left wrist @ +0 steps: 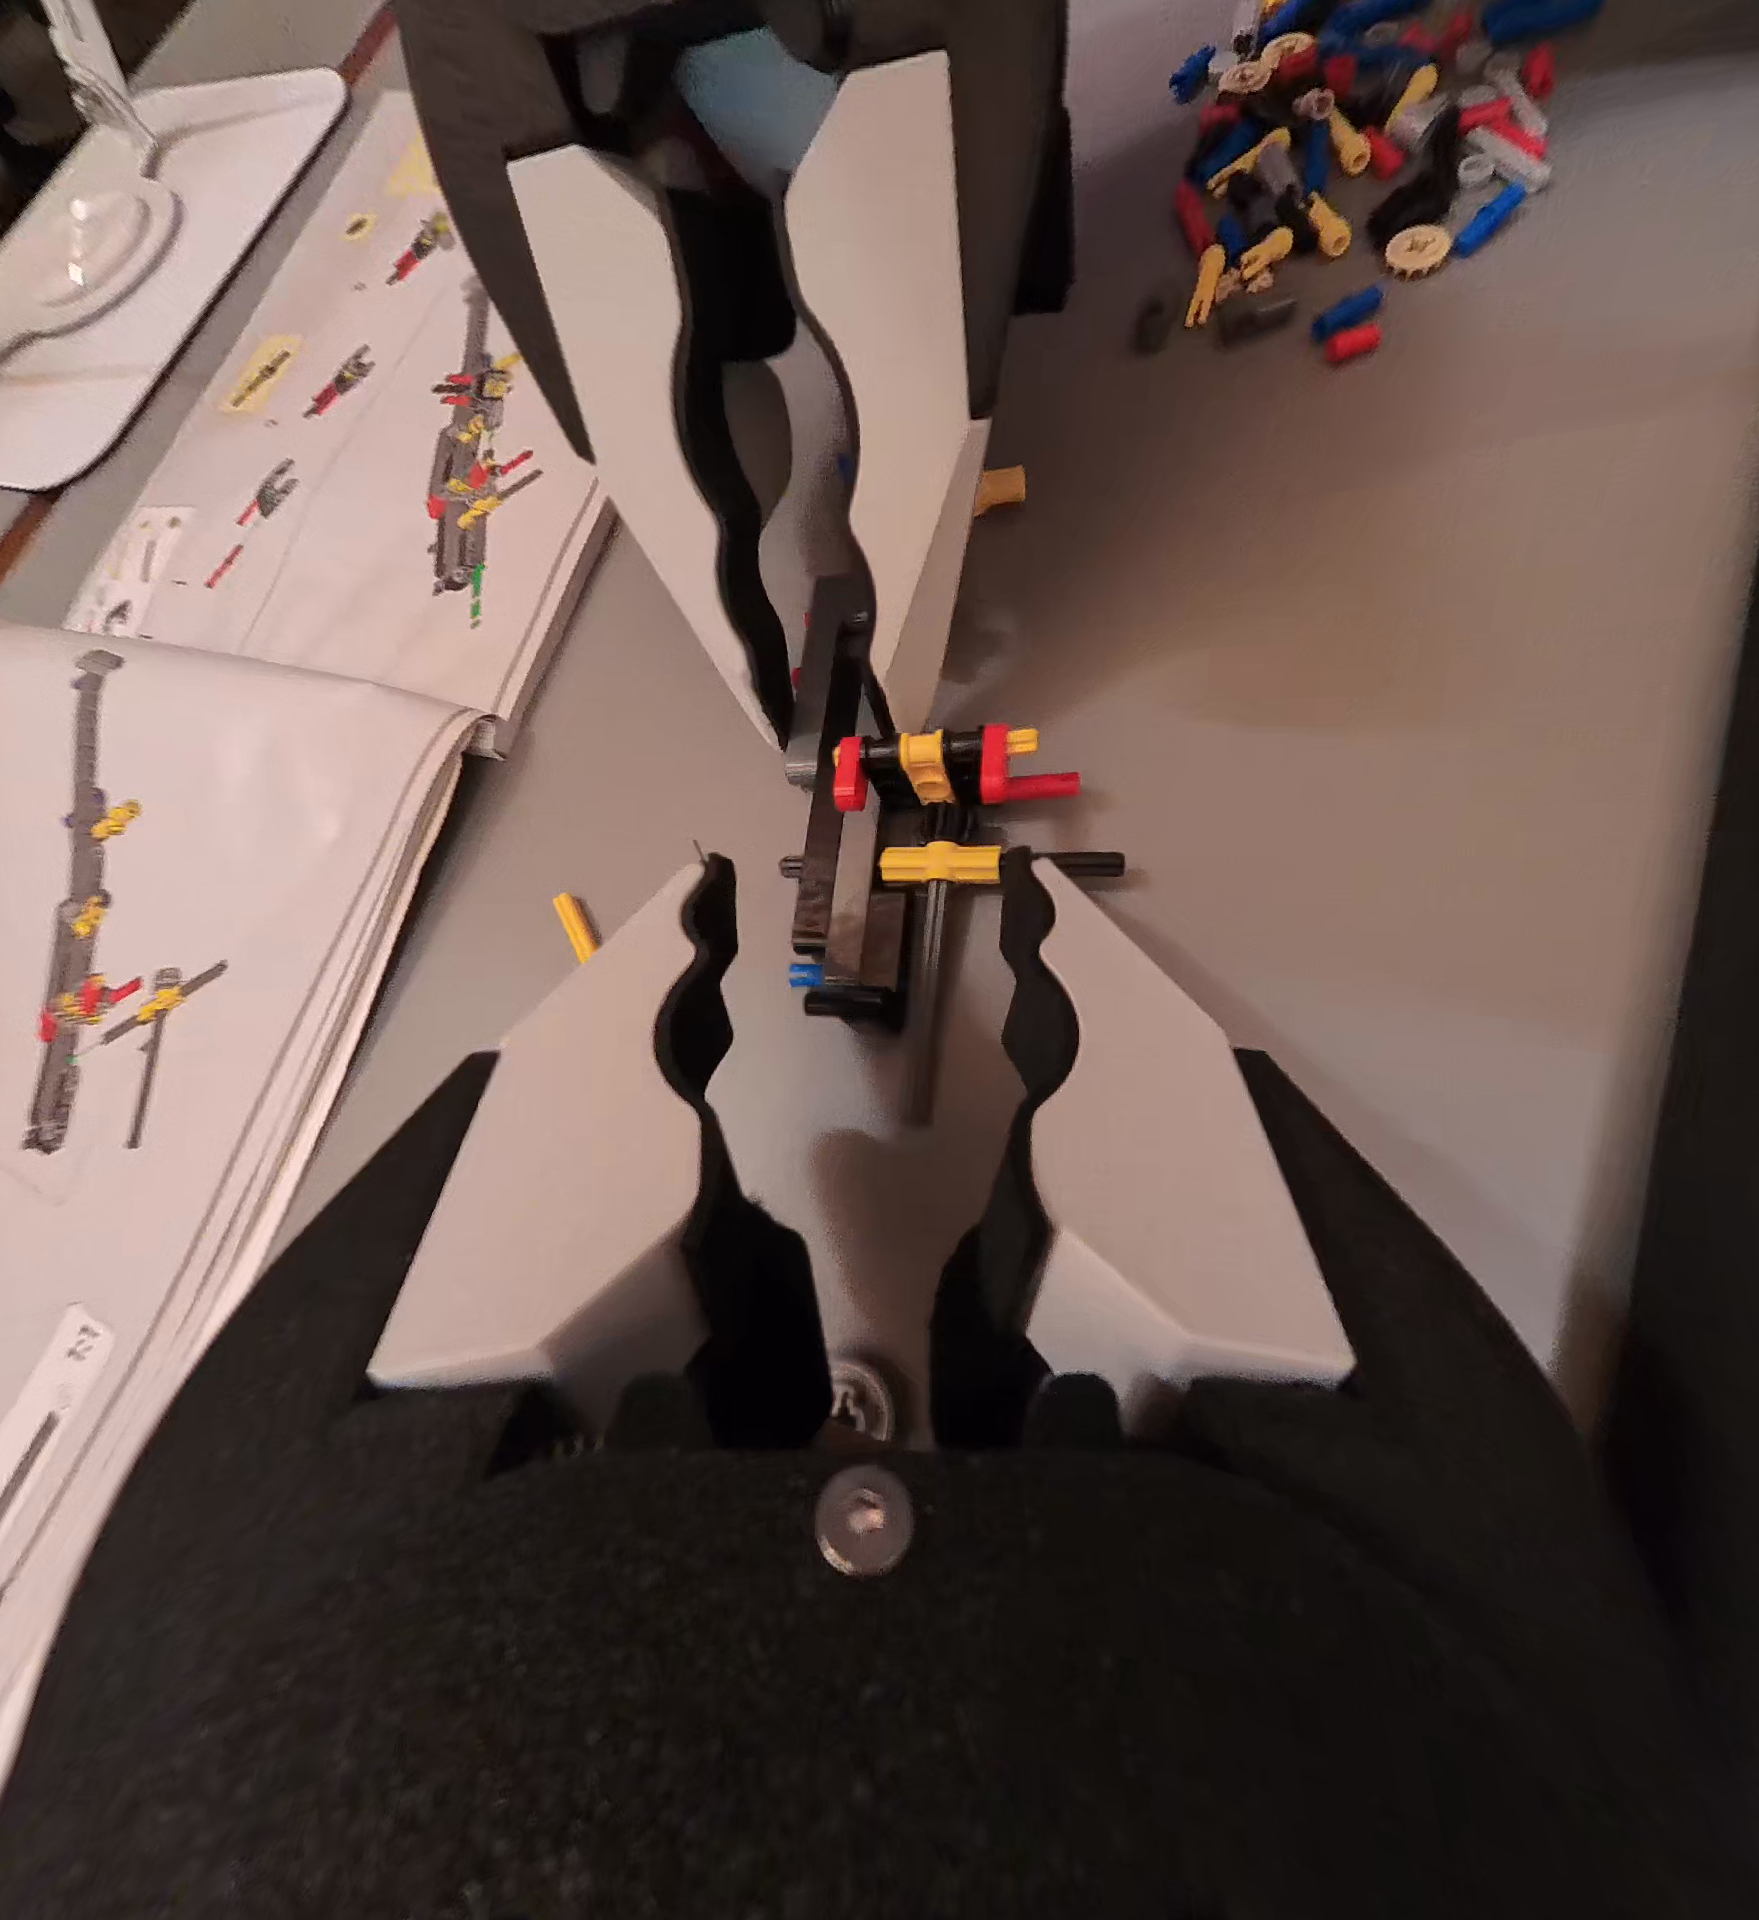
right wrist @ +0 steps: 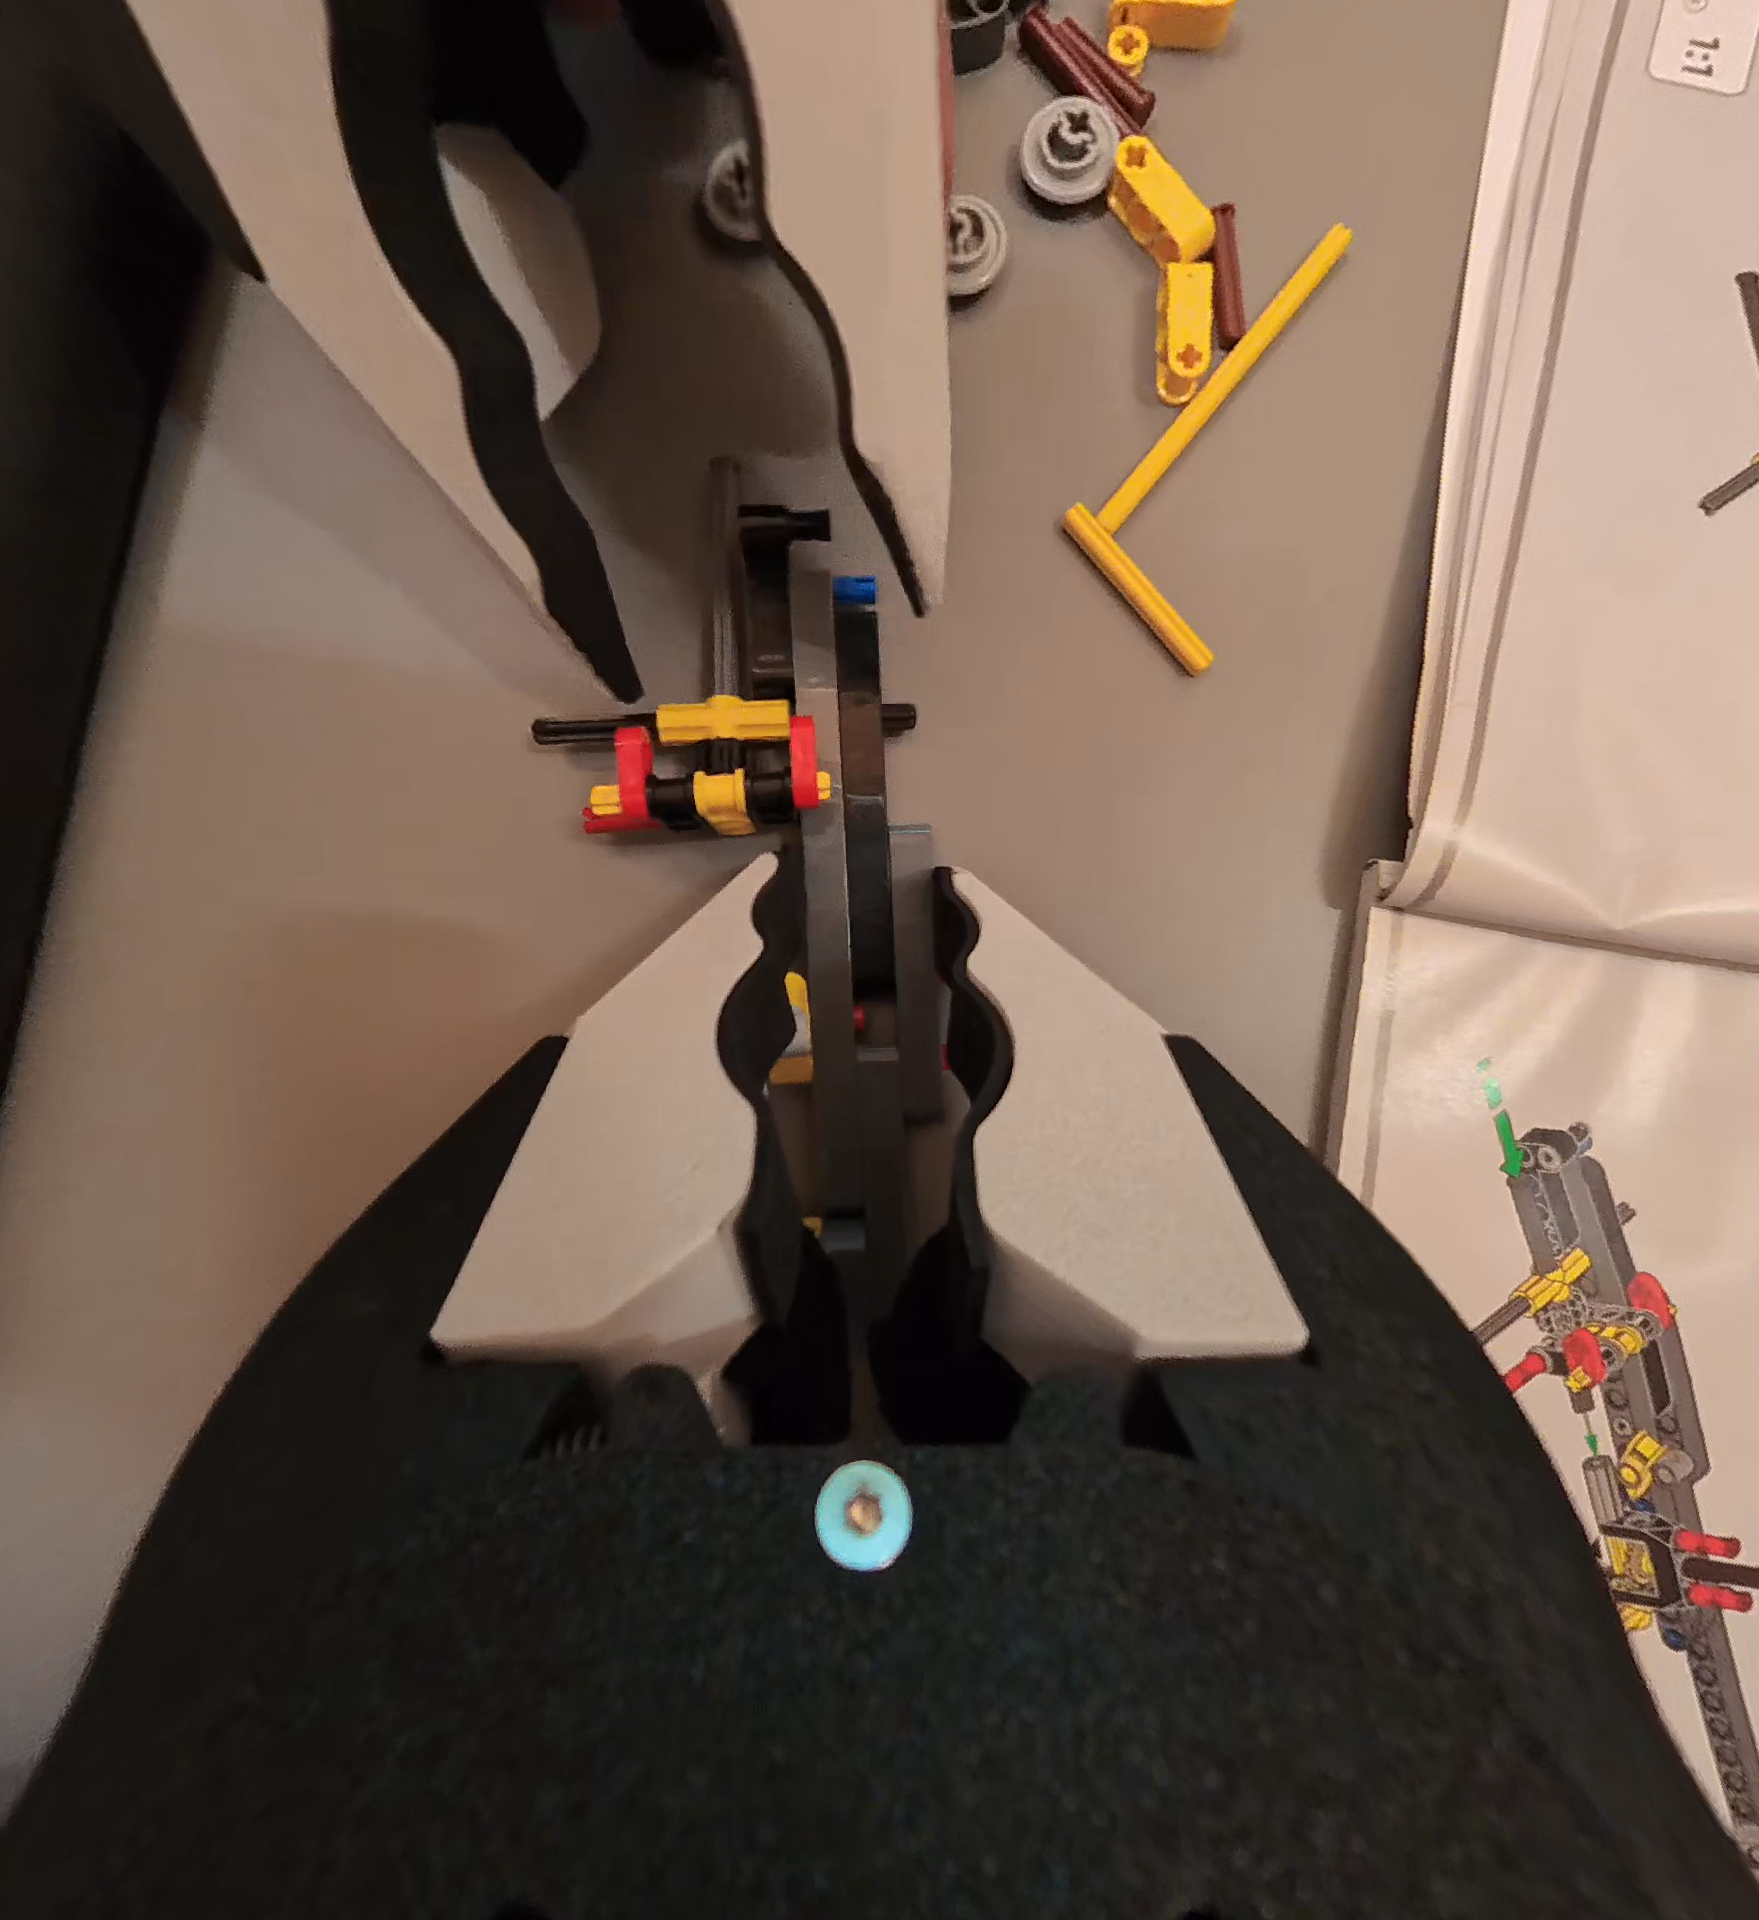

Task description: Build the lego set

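The lego assembly (left wrist: 844, 914) is a pair of long dark beams with a red, yellow and black connector cluster (left wrist: 927, 769), a black axle and a blue pin. It is held above the grey table (left wrist: 1322, 727). My right gripper (right wrist: 854, 883) is shut on the beams (right wrist: 859, 727); in the left wrist view it (left wrist: 849, 722) comes in from the top. My left gripper (left wrist: 870, 873) is open, its fingertips on either side of the assembly's other end, one tip at the black axle. It also shows at the top of the right wrist view (right wrist: 771, 644).
An open instruction booklet (left wrist: 231, 831) lies left of the work; it is at the right in the right wrist view (right wrist: 1633, 727). A pile of loose parts (left wrist: 1374, 156) sits far right. Yellow axles (right wrist: 1228, 395), grey gears (right wrist: 1067, 151) and a white tray (left wrist: 75, 312) lie nearby. The gap from one gripper's tips to the other's is roughly 5 cm.
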{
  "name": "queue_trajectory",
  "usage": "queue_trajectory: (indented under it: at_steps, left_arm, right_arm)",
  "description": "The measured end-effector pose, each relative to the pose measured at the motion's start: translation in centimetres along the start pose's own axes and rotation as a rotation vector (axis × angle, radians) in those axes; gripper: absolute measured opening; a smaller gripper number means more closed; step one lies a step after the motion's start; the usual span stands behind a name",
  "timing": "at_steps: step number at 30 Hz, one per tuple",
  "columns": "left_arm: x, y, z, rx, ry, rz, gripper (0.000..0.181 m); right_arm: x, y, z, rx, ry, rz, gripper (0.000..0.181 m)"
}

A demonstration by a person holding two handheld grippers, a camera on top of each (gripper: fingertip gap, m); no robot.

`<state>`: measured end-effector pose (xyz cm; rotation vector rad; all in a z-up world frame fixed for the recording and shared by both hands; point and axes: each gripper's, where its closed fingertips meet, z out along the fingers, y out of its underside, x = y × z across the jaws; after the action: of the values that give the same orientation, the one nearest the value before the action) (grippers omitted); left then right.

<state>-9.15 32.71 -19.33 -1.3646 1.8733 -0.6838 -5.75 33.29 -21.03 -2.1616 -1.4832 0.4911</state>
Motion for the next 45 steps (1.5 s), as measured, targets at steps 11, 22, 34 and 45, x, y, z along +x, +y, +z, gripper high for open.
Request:
queue_trajectory:
  at_steps: [11, 22, 34, 45]
  left_arm:
    - [-0.1, 0.6, 0.4, -0.038, 0.033, -0.023, 0.041]
    - [1.4, 0.3, -0.8, 0.006, 0.082, 0.031, 0.033]
    - [1.4, 2.8, -3.2, -0.086, 0.111, -0.018, 0.018]
    - [1.6, 3.3, -2.4, -0.118, 0.119, 0.009, 0.003]
  right_arm:
    - [-0.6, -0.2, 0.1, 0.006, -0.008, -0.025, 0.023]
    - [-0.6, -0.2, 0.2, 0.018, -0.029, 0.011, 0.024]
    - [-1.6, -1.6, -2.8, 0.097, 0.040, 0.159, 0.032]
    - [-5.0, -2.5, -4.0, 0.302, 0.372, 0.368, 0.025]
